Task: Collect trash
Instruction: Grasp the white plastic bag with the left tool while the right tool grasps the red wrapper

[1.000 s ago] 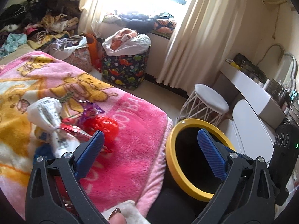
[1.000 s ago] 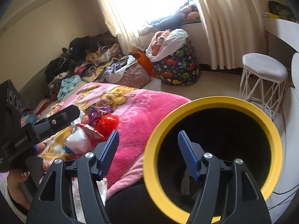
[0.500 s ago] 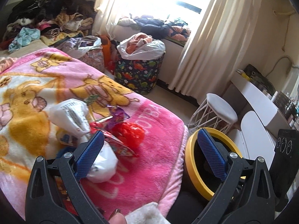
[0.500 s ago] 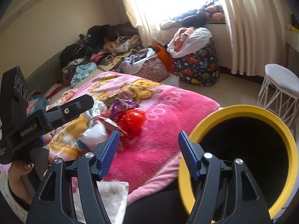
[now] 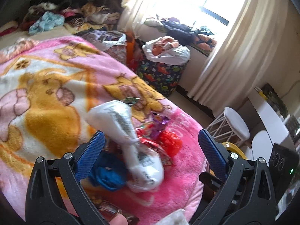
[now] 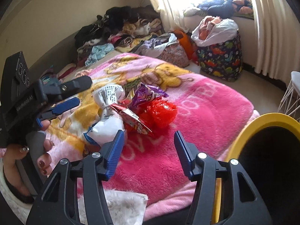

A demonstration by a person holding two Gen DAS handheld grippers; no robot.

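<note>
A pile of trash lies on the pink blanket (image 6: 196,101): a white plastic bag (image 5: 129,138), a red crumpled bag (image 6: 161,112), a purple wrapper (image 6: 146,93), a red snack packet (image 6: 131,118) and a blue piece (image 5: 106,176). My left gripper (image 5: 150,153) is open just above the white bag and the blue piece. My right gripper (image 6: 149,151) is open and empty, just short of the pile. The left gripper also shows in the right wrist view (image 6: 61,106). A black bin with a yellow rim (image 6: 262,123) stands at the bed's right.
A dinosaur-print hamper (image 6: 221,60) with a white bag on top stands by the curtain. Clothes (image 6: 120,28) are heaped at the bed's far end. A white stool (image 5: 234,125) and a white desk (image 5: 271,116) stand on the right.
Both grippers have swung left from the yellow-rimmed bin toward the trash pile on the blanket. The left gripper has come closer over the white bag. Both stay open.
</note>
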